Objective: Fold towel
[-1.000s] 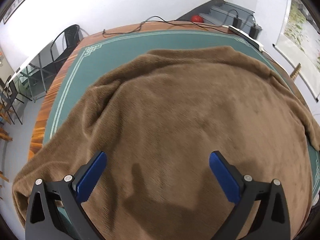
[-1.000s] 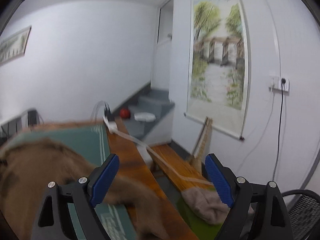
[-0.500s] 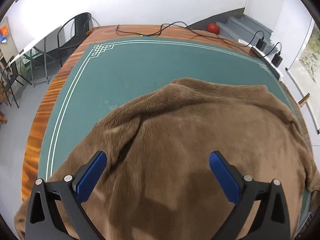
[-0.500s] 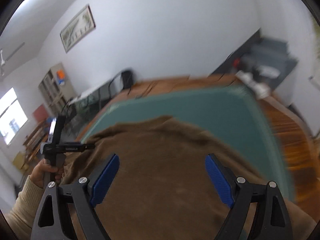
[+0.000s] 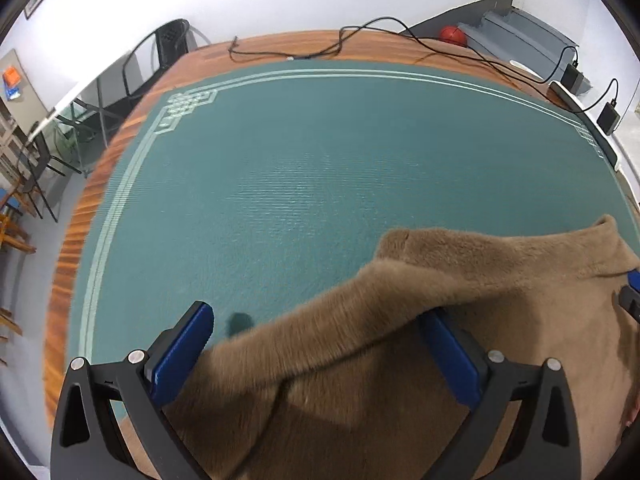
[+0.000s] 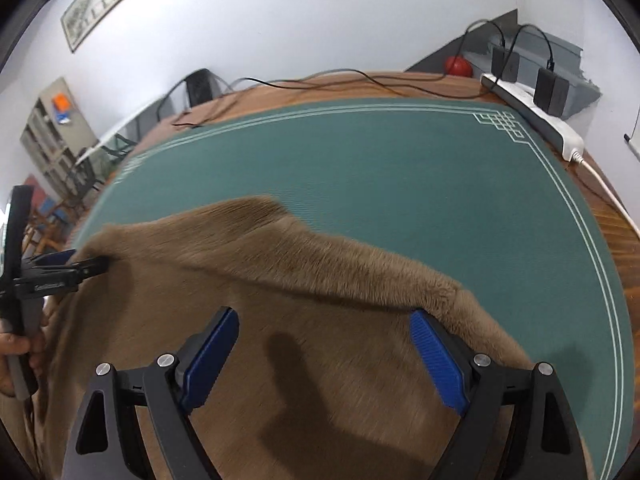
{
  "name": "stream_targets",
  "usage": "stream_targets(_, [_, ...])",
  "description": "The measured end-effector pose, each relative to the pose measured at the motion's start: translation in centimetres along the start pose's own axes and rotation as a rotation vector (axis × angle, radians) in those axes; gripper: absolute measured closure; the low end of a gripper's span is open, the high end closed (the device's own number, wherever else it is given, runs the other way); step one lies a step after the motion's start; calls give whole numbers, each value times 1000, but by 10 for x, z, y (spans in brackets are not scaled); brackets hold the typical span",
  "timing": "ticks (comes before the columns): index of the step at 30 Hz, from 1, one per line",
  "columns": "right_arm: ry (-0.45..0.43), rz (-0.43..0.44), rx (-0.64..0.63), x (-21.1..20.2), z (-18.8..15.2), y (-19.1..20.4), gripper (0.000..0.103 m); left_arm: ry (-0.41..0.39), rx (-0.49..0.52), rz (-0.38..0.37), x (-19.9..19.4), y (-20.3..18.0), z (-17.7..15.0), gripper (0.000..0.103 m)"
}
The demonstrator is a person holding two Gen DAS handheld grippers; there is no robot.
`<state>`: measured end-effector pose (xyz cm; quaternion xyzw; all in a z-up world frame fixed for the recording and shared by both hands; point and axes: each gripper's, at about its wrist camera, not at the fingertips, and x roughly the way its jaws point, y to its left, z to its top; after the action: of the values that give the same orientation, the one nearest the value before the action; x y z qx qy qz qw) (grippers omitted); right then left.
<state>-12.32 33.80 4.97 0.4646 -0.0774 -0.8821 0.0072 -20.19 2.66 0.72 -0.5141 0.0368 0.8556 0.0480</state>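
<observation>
Currently, a brown plush towel [image 5: 460,320] lies bunched on the near part of a green mat [image 5: 300,200], which covers a wooden table [image 5: 76,248]. All positions below are given relative to that mat. The towel covers only the mat's near portion; the far and middle areas are bare. In the left wrist view it occupies the near right part, with a rounded folded edge facing the mat's far side. In the right wrist view the towel [image 6: 320,320] fills the near left and centre, and its fuzzy ridge runs diagonally towards the near right border lines.

The left gripper [image 5: 320,356] hangs over the towel's near edge with its blue-padded fingers [image 5: 182,350] spread wide; nothing is pinched between them (the right-hand finger is partly overlapped by the towel's ridge). The right gripper [image 6: 324,360] is likewise spread apart above the towel, holding nothing, and casts a shadow on the pile below.

Seen from the right wrist camera, the left gripper [image 6: 72,262] appears at the mat's left side, touching the towel's corner, held by a hand [image 6: 16,354].

Beyond the mat's far edge, black cables [image 5: 340,42] lie on the bare wood. Beside its far right corner sits a white power strip [image 6: 536,116] carrying black adapters.
</observation>
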Motion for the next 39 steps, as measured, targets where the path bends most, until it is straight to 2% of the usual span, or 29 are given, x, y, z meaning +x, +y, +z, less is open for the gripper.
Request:
stream_targets(3, [-23, -38, -23, 10, 6, -3, 14, -6, -14, -24, 8, 2, 3, 0])
stream_targets(8, [-23, -129, -122, 17, 2, 14, 7, -27, -38, -60, 13, 7, 5, 0])
stream_targets(13, [-20, -134, -130, 18, 5, 16, 6, -6, -47, -41, 8, 4, 3, 0])
stream_targets(16, [-52, -140, -150, 4, 0, 19, 6, -10, -26, -5, -9, 3, -3, 0])
stream_targets(19, [-98, -111, -212, -31, -13, 34, 6, -37, 26, 5, -34, -2, -17, 0])
stream_targets(22, [-87, -35, -265, -61, -34, 50, 6, -43, 84, -11, -54, -15, -43, 0])
stream_targets(25, [-52, 29, -333, -86, -68, 65, 6, -38, 145, -42, -73, -32, -75, 0])
stream_targets(33, [27, 132, -426, -131, -168, 79, 6, -26, 307, -123, -123, -78, -163, 0])
stream_targets(37, [76, 139, -454, -128, -198, 80, 6, -37, 331, -89, -126, -87, -192, 0])
stream_targets(39, [84, 132, -459, -124, -208, 79, 1, -42, 343, -71, -127, -92, -206, 0])
